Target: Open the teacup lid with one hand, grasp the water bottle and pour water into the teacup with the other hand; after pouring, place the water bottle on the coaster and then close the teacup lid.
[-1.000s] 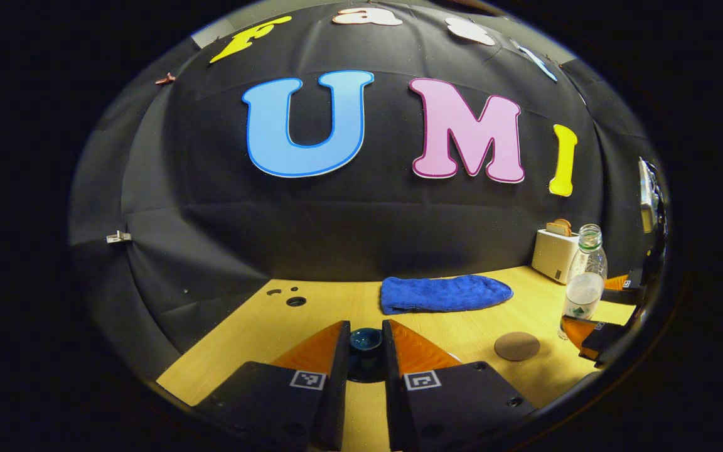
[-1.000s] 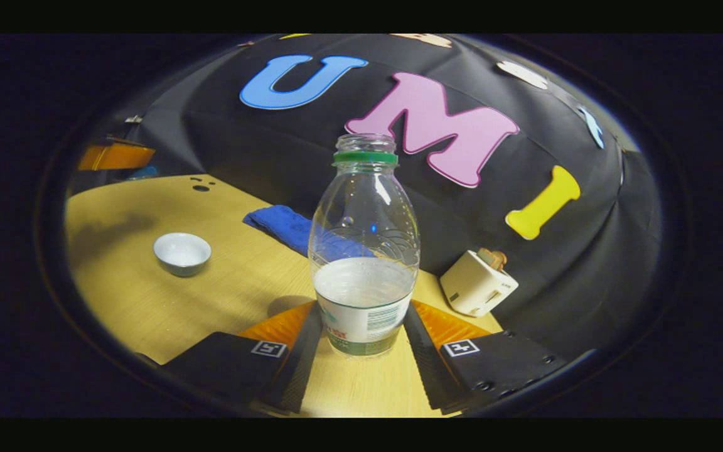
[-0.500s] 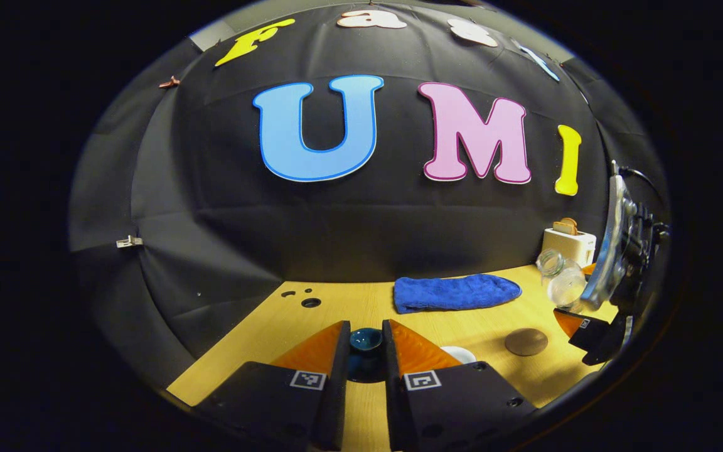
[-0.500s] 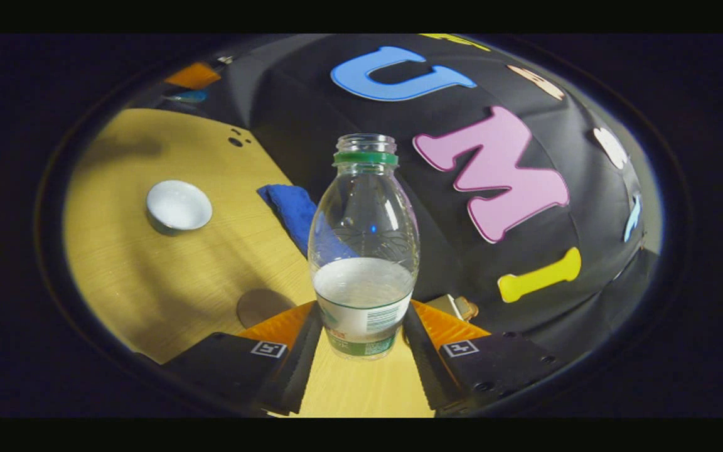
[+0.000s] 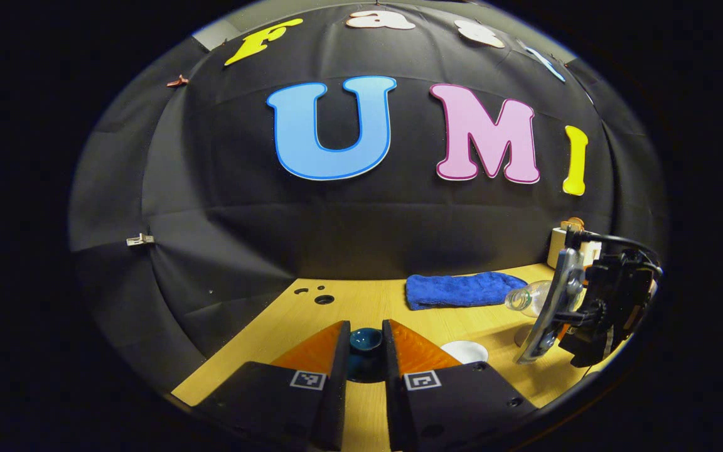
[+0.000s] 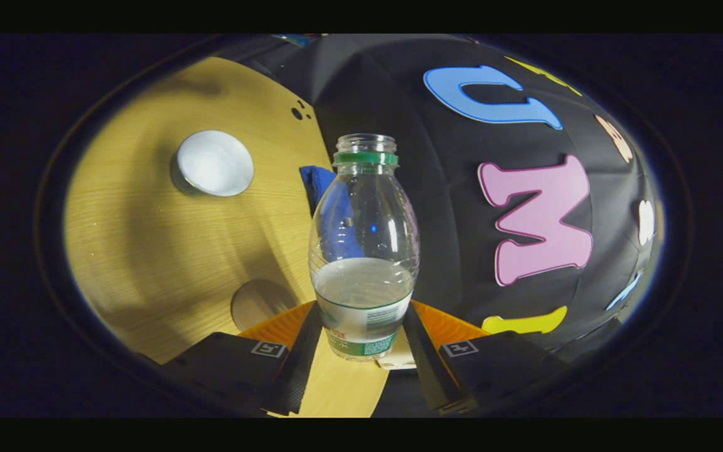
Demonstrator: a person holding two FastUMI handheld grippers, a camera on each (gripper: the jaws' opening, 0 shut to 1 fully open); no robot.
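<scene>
Nearest to me in the right gripper view, my right tongs [image 6: 361, 342] are clenched on the lower, labelled part of a clear plastic water bottle with a green neck ring [image 6: 363, 251]. It is uncapped, about a third full, and tipped well over toward the pale wooden tabletop [image 6: 148, 251]. In the left gripper view, my left tongs [image 5: 365, 358] grasp a small dark blue glazed teacup lid [image 5: 365, 341], lifted clear of the cup.

Just past the right tongs lies a round brown coaster [image 6: 261, 304], partly hidden behind one finger. Further on sits the small white ceramic teacup [image 6: 215, 163], open, well apart from the bottle's mouth. Beyond it, a folded blue cloth [image 5: 462, 290] rests by the wall.

The main risk, I judge, is spilling: the bottle is already tilted while its mouth looks off to one side of the cup, so water could land on the tabletop or the cloth. The cup is small, so a fast tilt could overfill it. The smooth bottle could also rotate in my grip.
</scene>
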